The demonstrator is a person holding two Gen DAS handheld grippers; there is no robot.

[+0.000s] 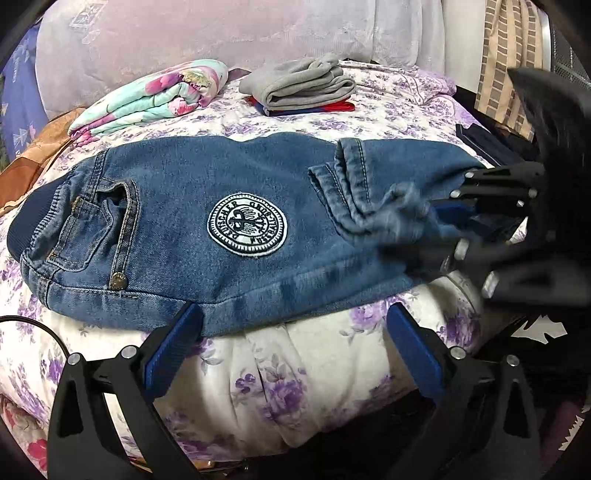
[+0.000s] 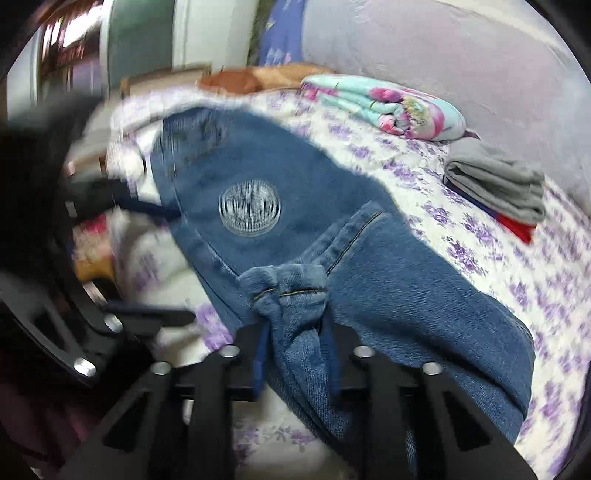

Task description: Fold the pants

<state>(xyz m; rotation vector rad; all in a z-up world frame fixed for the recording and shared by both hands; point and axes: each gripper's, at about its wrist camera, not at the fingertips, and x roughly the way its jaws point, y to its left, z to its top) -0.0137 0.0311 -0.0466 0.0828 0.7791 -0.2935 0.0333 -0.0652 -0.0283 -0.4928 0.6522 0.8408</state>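
Blue denim pants [image 1: 221, 177] with a round white patch [image 1: 246, 229] lie across the flowered bedspread [image 1: 332, 125], waistband to the left in the left wrist view. Their leg hems [image 1: 351, 184] are folded back over the thighs. My right gripper [image 1: 454, 218] comes in from the right. In its own view, the right gripper [image 2: 295, 332] is shut on the bunched hem [image 2: 291, 291], lifted a little above the pants [image 2: 314, 173]. My left gripper [image 1: 295, 325] stands open at the pants' near edge, its left fingertip [image 1: 184, 325] at the denim and nothing between the jaws.
A folded floral blanket [image 1: 155, 96] and a stack of folded clothes with a grey garment [image 1: 299, 86] on top lie behind the pants. A large pale cushion [image 1: 221, 33] backs the bed. Orange cloth [image 1: 33, 162] sits at the left. The mattress edge drops off just below the pants.
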